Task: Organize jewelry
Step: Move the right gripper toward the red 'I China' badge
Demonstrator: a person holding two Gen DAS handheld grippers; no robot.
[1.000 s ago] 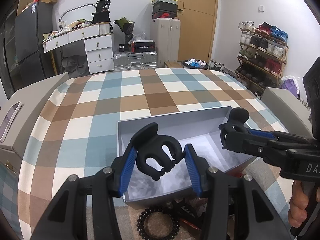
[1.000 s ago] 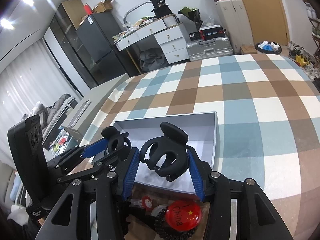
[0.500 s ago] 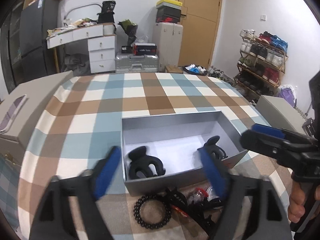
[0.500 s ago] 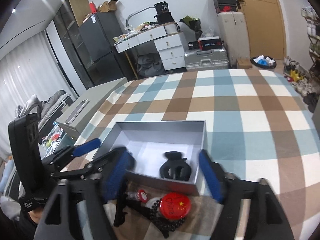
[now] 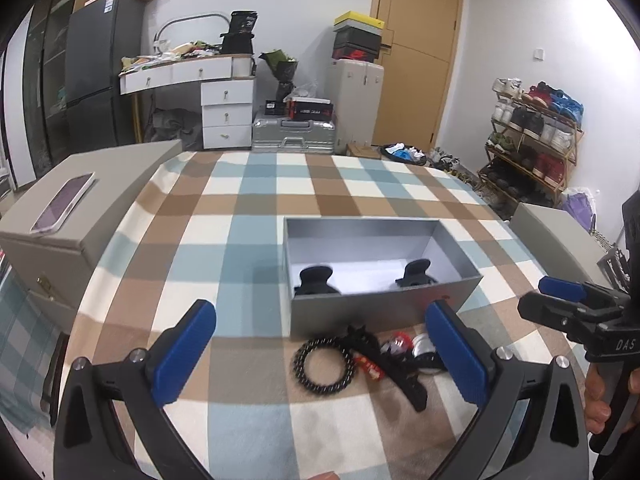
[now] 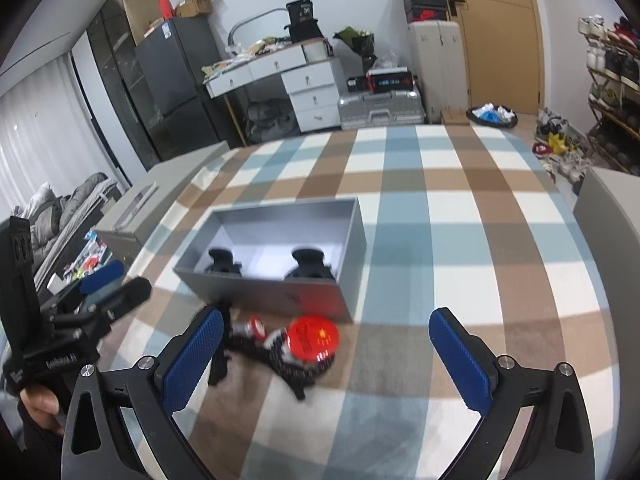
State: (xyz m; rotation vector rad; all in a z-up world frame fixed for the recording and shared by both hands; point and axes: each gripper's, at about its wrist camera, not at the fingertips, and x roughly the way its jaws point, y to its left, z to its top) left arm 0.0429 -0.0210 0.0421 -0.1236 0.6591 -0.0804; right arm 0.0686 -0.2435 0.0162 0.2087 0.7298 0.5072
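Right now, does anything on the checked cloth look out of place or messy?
Yes. Two black hair claws sit tidily inside the grey box, but a tangled heap lies loose in front of it: a black bead bracelet, a red round badge and other small pieces overlapping.

Box (image 5: 384, 304): on the cloth ahead of my grippers.
In my box: two hair claws, one left (image 5: 316, 280), one right (image 5: 414, 273).
Before the box: bead bracelet (image 5: 324, 365), round badge (image 6: 313, 337) to its right.
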